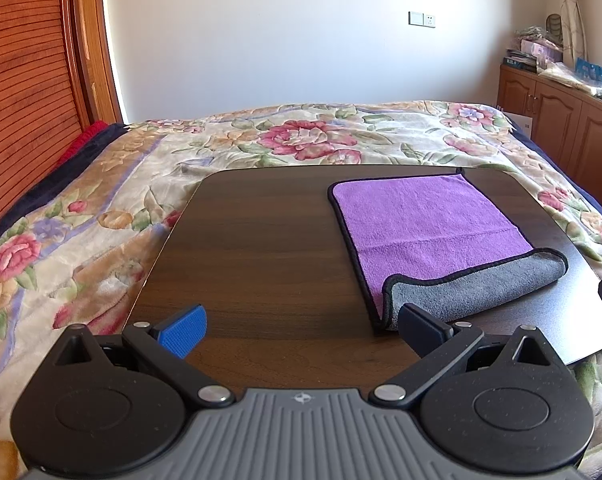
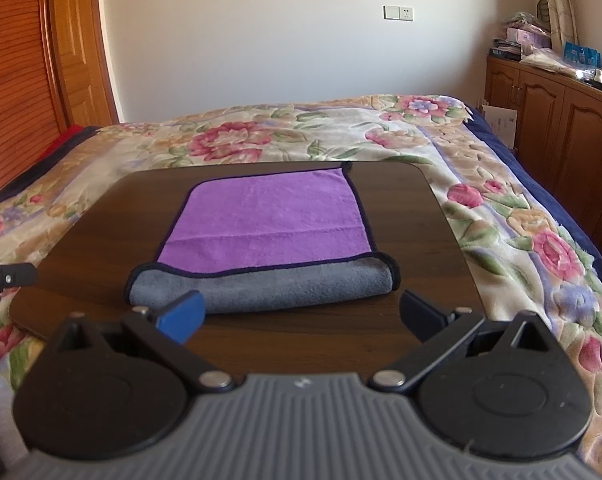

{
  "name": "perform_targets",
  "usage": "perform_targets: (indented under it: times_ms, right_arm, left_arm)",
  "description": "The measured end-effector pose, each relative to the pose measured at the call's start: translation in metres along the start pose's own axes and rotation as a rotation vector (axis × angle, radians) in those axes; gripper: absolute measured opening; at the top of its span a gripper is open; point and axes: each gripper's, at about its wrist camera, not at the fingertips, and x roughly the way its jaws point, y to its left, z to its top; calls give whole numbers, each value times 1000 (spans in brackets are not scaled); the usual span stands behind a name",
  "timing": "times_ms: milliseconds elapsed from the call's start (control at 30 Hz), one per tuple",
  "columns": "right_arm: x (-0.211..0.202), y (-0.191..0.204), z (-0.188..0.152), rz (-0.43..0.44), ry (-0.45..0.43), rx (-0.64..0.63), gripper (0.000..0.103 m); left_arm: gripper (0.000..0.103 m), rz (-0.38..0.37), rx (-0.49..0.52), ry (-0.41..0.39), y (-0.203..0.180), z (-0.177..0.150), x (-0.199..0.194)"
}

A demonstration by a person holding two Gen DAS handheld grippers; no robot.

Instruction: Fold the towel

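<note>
Lying on a dark wooden board [image 2: 81,240] set atop a floral bedspread [image 2: 521,232], a purple towel [image 2: 269,216] has its near edge rolled back, showing grey. The left gripper [image 1: 301,326] hovers spread wide at the towel's near left corner, holding nothing. The right gripper [image 2: 301,316] is likewise spread just short of the grey roll. A wooden cabinet [image 2: 561,120] stands far right; a slatted wardrobe door [image 1: 21,80] lines the left.
</note>
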Motion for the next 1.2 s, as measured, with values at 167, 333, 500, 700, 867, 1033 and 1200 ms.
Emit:
perform_targets:
  times_ms: [167, 333, 500, 700, 867, 1033, 1200]
  right_arm:
    - [0, 0, 0, -1, 1, 0, 103]
    - [0, 0, 0, 0, 1, -1, 103]
    - [0, 0, 0, -1, 2, 0, 103]
    - [0, 0, 0, -1, 2, 0, 103]
    - [0, -1, -1, -1, 3, 1, 103]
    - [0, -1, -1, -1, 4, 1, 103]
    - [1, -1, -1, -2, 3, 1, 103]
  left_arm:
    - [100, 0, 0, -1, 0, 2, 1]
    - [100, 1, 1, -2, 1, 4, 0]
    - [100, 1, 1, -2, 1, 4, 0]
    - [100, 0, 1, -2, 1, 3, 0]
    - [100, 1, 1, -3, 1, 3, 0]
    - [100, 2, 2, -3, 1, 3, 0]
    - [100, 2, 2, -4, 1, 3, 0]
